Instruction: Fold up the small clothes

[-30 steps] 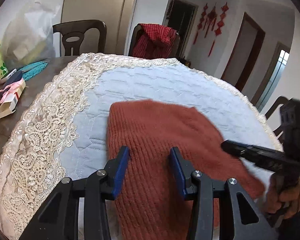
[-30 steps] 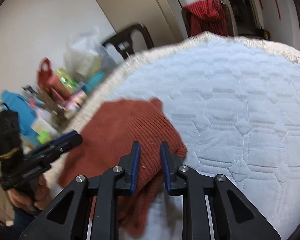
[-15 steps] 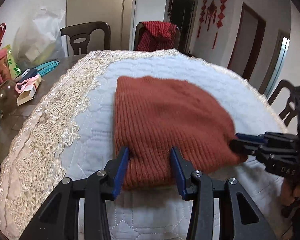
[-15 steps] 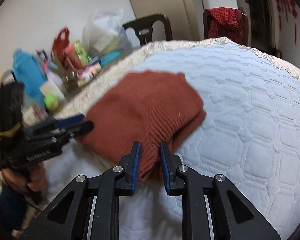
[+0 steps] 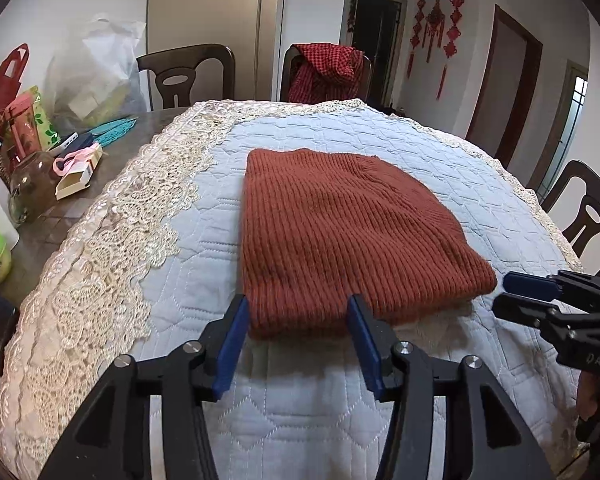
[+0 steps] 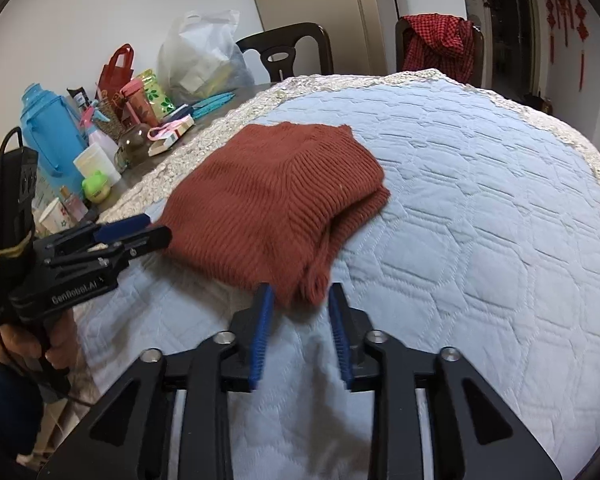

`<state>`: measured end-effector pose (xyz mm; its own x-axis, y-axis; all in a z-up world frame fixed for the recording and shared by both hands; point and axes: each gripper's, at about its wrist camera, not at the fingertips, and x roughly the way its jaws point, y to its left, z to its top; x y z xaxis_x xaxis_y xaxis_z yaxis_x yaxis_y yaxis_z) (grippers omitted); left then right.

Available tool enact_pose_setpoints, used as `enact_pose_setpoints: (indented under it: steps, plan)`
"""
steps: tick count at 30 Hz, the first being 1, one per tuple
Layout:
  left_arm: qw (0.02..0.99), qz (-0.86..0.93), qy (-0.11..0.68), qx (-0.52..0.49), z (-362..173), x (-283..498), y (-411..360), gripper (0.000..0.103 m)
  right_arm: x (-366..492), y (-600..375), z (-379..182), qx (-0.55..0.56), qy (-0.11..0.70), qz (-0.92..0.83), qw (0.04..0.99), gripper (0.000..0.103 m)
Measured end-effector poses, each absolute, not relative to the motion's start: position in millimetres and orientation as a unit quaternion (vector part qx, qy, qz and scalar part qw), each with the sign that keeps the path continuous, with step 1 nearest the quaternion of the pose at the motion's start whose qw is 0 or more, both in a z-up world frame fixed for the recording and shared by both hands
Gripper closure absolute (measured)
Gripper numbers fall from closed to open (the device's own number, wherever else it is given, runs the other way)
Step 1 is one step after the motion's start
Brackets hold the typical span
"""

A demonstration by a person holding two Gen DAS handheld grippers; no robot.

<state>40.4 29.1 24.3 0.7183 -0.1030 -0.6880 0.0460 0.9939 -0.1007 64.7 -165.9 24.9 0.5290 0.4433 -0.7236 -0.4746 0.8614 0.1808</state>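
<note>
Your left gripper (image 5: pixel 298 310) fingers have just been opening, spread wide at the near hem of the folded rust-red ribbed knit garment (image 5: pixel 340 236), not pinching it. Right gripper (image 6: pixel 300 300) jaws have been opening too, straddling its near corner, gripping nothing. Garment is lying flat on the pale blue quilted cloth (image 6: pixel 480 220).

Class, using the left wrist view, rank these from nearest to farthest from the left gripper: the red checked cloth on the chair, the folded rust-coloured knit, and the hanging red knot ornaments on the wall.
1. Folded rust knit, just ahead of the left gripper, on the quilted cover.
2. Red checked cloth, draped on the chair beyond the table's far edge.
3. Red knot ornaments, on the back wall, upper right.
</note>
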Motion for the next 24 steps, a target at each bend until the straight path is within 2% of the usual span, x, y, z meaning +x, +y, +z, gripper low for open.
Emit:
enact_pose_setpoints:
  steps: [15, 20, 24]
  plan:
    - [0.914, -0.018, 0.405, -0.034, 2, 28, 28, 0.043, 47, -172, 2, -0.060, 0.427, 0.225, 0.874, 0.059]
    - [0.914, -0.019, 0.404, -0.025, 0, 28, 22, 0.035, 46, -171, 1, -0.063, 0.424, 0.225, 0.875, 0.058]
    - [0.915, -0.016, 0.402, -0.014, -1, 27, 17, 0.033, 47, -171, 1, -0.060, 0.424, 0.226, 0.875, 0.057]
